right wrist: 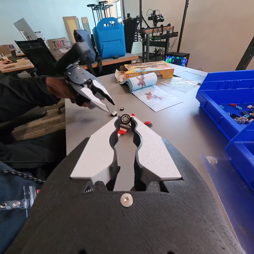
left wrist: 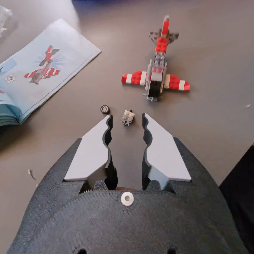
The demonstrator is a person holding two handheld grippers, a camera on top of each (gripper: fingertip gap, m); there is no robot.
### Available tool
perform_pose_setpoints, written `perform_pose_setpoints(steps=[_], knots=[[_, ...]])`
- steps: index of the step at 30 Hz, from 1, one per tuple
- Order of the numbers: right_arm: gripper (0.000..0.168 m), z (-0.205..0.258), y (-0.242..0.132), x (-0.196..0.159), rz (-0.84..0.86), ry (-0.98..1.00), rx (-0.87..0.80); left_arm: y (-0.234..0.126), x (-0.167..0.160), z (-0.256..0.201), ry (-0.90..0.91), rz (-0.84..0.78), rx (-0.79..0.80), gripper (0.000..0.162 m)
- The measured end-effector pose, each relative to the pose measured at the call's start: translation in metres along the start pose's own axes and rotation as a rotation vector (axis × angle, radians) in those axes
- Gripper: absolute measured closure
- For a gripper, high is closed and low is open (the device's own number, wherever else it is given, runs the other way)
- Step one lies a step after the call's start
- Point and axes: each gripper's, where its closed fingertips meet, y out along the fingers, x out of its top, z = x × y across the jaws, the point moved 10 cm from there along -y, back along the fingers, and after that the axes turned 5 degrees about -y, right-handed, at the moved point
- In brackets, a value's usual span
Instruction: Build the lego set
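Note:
A red, white and grey lego plane (left wrist: 156, 77) lies on the dark table. A small grey axle piece (left wrist: 127, 117) lies between the tips of my open left gripper (left wrist: 127, 116), and a loose wheel (left wrist: 105, 109) lies just left of it. In the right wrist view my right gripper (right wrist: 125, 119) is shut on a second wheel (right wrist: 125, 119), held above the plane (right wrist: 124, 129). The left gripper (right wrist: 111, 107) shows there, its lower tip at the axle piece (right wrist: 113, 113), with the loose wheel (right wrist: 121, 108) beyond.
An open instruction booklet (left wrist: 45, 68) lies at the left; it also shows in the right wrist view (right wrist: 155, 96). A lego box (right wrist: 148, 70) and a clear bag (right wrist: 180, 82) lie behind it. A blue bin (right wrist: 214, 99) holding loose pieces stands at the right. The table edge runs along the left. The left gripper's tips are roughly 20 cm from the right gripper's.

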Motion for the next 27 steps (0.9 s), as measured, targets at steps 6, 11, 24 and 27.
perform_pose_setpoints(steps=[6,11,24,27], knots=[[0.154,0.000,0.003,-0.001,-0.014,0.038,0.029,0.020,-0.004,0.003,0.155,0.095,-0.028,0.125],[0.154,-0.001,0.005,-0.003,-0.025,0.071,0.054,0.023,-0.003,0.001,0.192,0.089,-0.051,0.145],[0.154,-0.019,0.004,-0.011,-0.483,0.767,0.482,-0.013,0.099,-0.106,-0.127,-0.369,-0.581,0.145],[0.154,-0.020,0.006,-0.017,-0.571,0.904,0.580,-0.009,0.114,-0.117,-0.187,-0.352,-0.630,0.145]])
